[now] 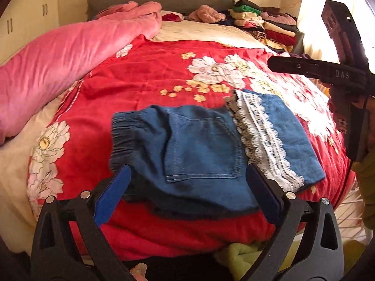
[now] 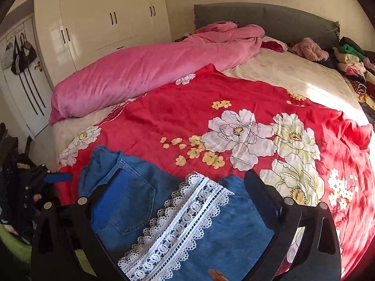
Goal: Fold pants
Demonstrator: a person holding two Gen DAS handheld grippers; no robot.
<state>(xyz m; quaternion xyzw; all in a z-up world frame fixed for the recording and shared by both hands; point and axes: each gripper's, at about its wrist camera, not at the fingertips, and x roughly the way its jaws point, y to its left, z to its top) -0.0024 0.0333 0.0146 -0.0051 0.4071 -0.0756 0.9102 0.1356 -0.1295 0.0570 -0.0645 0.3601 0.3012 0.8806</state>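
Blue denim pants (image 1: 201, 145) lie folded on the red flowered blanket (image 1: 152, 75), back pocket up, with a white lace hem band (image 1: 262, 138) across the right side. They also show in the right wrist view (image 2: 211, 229), with the lace band (image 2: 178, 229) running diagonally. My left gripper (image 1: 187, 182) is open, its blue-padded fingers spread over the pants' near edge, holding nothing. My right gripper (image 2: 185, 187) is open above the pants, empty; it appears in the left wrist view (image 1: 328, 70) raised at the right.
A rolled pink duvet (image 2: 145, 75) lies along the bed's left side. Stacked folded clothes (image 1: 262, 23) sit at the far right by the grey headboard (image 2: 264, 16). White wardrobes (image 2: 112, 18) and a door stand on the left. Green fabric (image 1: 243, 255) lies below the bed edge.
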